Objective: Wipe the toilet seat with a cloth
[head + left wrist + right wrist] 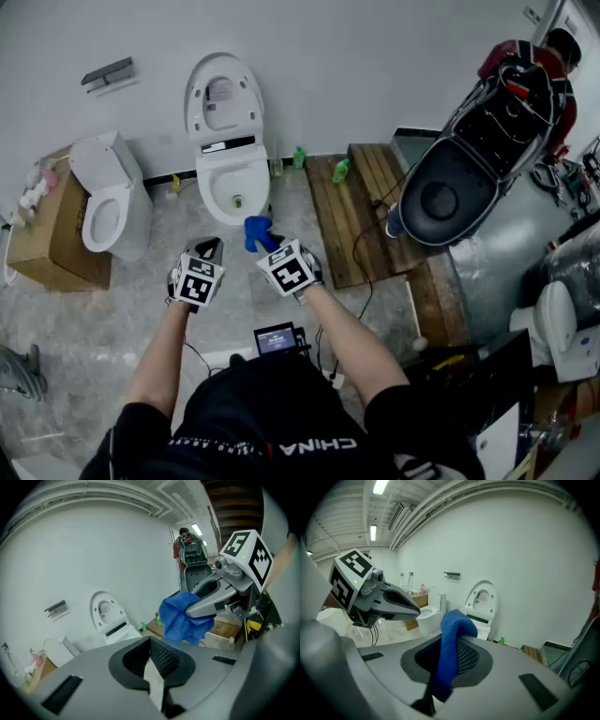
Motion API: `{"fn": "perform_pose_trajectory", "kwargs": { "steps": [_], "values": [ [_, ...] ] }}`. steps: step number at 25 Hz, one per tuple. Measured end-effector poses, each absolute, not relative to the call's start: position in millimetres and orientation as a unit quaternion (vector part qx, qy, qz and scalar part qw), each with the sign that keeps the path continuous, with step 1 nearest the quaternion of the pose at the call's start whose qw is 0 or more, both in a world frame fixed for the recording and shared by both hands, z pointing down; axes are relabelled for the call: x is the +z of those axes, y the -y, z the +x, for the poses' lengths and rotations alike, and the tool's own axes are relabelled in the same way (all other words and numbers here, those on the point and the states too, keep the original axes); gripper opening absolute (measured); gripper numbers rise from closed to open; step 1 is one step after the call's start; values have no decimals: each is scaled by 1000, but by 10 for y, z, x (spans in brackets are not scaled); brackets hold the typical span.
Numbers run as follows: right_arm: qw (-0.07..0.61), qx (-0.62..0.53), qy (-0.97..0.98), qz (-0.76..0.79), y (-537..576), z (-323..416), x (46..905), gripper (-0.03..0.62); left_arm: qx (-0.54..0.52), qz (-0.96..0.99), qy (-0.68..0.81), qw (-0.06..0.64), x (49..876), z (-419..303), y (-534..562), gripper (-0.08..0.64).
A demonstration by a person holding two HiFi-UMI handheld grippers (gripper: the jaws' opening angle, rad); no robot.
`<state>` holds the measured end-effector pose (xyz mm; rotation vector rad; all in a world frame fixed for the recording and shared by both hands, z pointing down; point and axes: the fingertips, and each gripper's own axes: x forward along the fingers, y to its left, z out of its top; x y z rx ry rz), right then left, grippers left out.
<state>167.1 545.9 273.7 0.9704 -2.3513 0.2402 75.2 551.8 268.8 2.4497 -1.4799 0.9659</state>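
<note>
The right claw (265,240) is clamped on a blue cloth (257,232). In the right gripper view the fabric is pinched between the jaws, arches up and flops over their tips. The left claw (208,249) is fully closed with nothing in it. Both are held in the air side by side, angled down over the floor (141,300), just short of the white toilet (231,178) with its lid (221,94) raised against the wall. The toilet seat (210,187) lies flat around the bowl, and the cloth has not yet touched it.

The step in hand appears to be the approach. To do it well, bring the right claw in low and tilt it so the hanging fold of cloth meets the seat first, not the hard jaw tips. Start at the near edge and follow the ring around in one sweep. Use light, steady pressure, since only a narrow strip of fabric is gripped and a snag could pull it loose. The left claw can stay clear to the side, away from the second toilet (105,202) at the left.
</note>
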Motion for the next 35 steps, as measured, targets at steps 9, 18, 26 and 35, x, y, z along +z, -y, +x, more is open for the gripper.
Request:
{"fn": "perform_pose_trajectory", "kwargs": {
  "steps": [9, 18, 26, 35],
  "values": [
    [284, 96, 884, 359, -5439, 1601, 2742, 51, 319, 812, 485, 60, 2682, 758, -5473, 12],
    [280, 111, 885, 356, -5409, 1585, 2763, 52, 316, 812, 486, 67, 2749, 742, -5424, 12],
    [271, 122, 886, 356, -5505, 1665, 2815, 52, 323, 810, 485, 67, 2807, 812, -5517, 12],
    [275, 119, 885, 357, -5548, 1797, 2853, 52, 325, 807, 488, 67, 2853, 917, -5556, 12]
  ]
}}
